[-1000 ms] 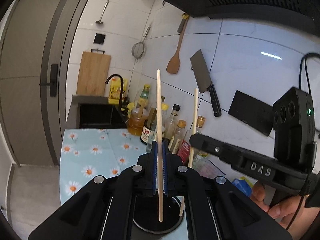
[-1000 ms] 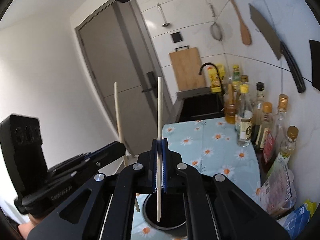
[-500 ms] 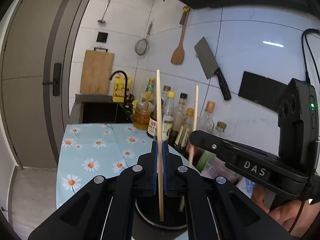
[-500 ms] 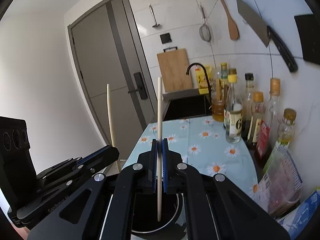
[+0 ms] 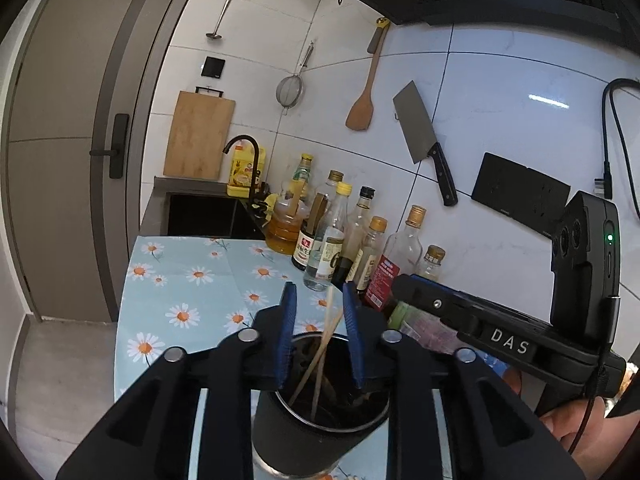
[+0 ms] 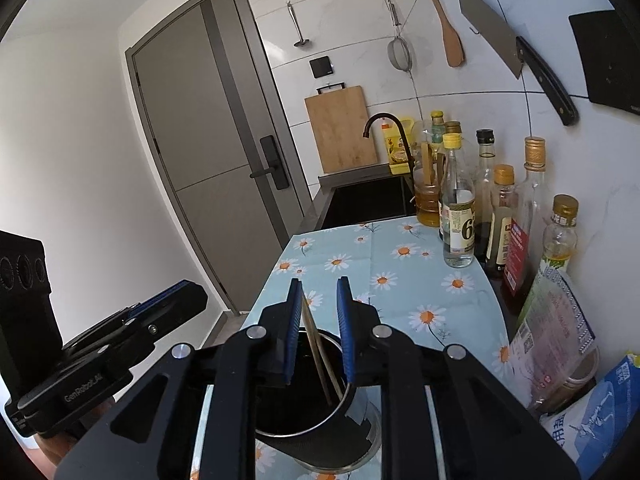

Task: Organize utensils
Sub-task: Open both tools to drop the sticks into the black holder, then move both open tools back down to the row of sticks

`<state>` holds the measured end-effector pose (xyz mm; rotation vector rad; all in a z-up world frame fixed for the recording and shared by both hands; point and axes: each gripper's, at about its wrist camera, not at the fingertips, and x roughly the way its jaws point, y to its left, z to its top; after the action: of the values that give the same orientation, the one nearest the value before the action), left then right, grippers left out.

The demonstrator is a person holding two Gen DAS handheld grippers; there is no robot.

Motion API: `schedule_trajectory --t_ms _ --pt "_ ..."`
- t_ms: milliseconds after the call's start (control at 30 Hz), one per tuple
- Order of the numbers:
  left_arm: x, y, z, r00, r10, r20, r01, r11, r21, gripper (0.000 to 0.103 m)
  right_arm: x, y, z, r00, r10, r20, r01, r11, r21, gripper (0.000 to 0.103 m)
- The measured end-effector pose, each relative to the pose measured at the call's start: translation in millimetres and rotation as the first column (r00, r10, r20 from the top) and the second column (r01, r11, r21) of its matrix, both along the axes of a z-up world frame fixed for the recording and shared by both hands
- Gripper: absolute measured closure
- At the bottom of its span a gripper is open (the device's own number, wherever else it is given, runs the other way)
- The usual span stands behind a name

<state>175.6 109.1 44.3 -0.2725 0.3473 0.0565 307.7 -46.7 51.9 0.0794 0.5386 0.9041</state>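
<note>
A dark round utensil cup stands on the daisy-print counter, right under both grippers; it also shows in the right wrist view. Two wooden chopsticks lean loose inside it, also seen in the right wrist view. My left gripper is open and empty just above the cup's rim. My right gripper is open and empty above the same cup. Each gripper's body shows beside the other: the right one, the left one.
Several sauce and oil bottles line the tiled wall on the right. Food packets lie at the near right. A black sink and tap are at the far end. A cleaver, spatula and strainer hang on the wall.
Both grippers opened and let go of their chopsticks, which dropped into the cup and now lean there. Both grippers sit lower, close over the cup.
</note>
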Motion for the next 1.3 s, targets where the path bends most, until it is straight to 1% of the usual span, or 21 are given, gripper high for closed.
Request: schedule_trajectory --t_ms 167,267,433,500,567,633,700,733,800,867,933,1067,1300 --pt "-12 -3 7 1.0 0.01 0.005 -0.01 1.0 0.006 0.08 -10 -10 10 1.0 -0.01 0.012 0.01 1.0 0.013 0.083" --pt "-20 -6 14 1.0 0.01 0.01 -0.01 1.0 0.01 0.08 -18 -19 18 1.0 -0.012 0.017 0.012 1.0 0.028 0.077" --pt "-37 -17 29 1.0 -0.006 0.023 0.005 0.999 0.035 0.079 -35 -33 35 0.999 -0.005 0.046 0.003 0.999 0.039 0.076" --pt "-47 -21 36 1.0 -0.005 0.028 0.004 0.999 0.043 0.076 -41 -41 40 0.999 -0.006 0.051 0.004 0.999 0.044 0.071" --pt "-54 -24 40 1.0 -0.009 0.025 0.008 0.999 0.043 0.076 -46 -50 45 0.999 -0.005 0.04 0.003 0.999 0.052 0.067" --pt "-60 -26 43 1.0 -0.016 0.017 0.016 0.999 0.042 0.076 -50 -55 48 1.0 0.001 0.028 -0.002 0.999 0.045 0.067" --pt "-68 -30 46 1.0 -0.017 0.009 0.017 0.998 0.056 0.075 -57 -60 51 0.999 -0.001 0.04 0.0 0.999 0.034 0.066" --pt "-70 -31 46 1.0 -0.017 0.006 0.016 0.998 0.059 0.075 -61 -62 51 0.999 -0.007 0.047 0.006 1.0 0.022 0.064" --pt "-75 -33 46 1.0 -0.017 -0.008 0.017 0.998 0.055 0.071 -67 -66 48 0.999 -0.017 0.042 0.017 1.0 -0.005 0.064" --pt "-81 -35 42 1.0 -0.014 -0.026 0.016 0.999 0.05 0.07 -71 -71 43 1.0 -0.012 0.026 0.013 0.999 -0.032 0.063" --pt "-85 -37 37 0.999 -0.012 -0.051 0.014 0.999 0.047 0.07 -74 -73 37 1.0 -0.012 0.015 0.012 0.998 -0.056 0.063" --pt "-91 -40 19 0.993 -0.022 -0.114 0.024 1.0 0.017 0.07 -76 -76 22 1.0 -0.01 -0.022 0.007 0.995 -0.1 0.063" --pt "-103 -44 -20 0.971 -0.023 -0.239 0.018 1.0 -0.026 0.07 -71 -74 -18 0.987 -0.006 -0.16 -0.027 0.979 -0.2 0.063"
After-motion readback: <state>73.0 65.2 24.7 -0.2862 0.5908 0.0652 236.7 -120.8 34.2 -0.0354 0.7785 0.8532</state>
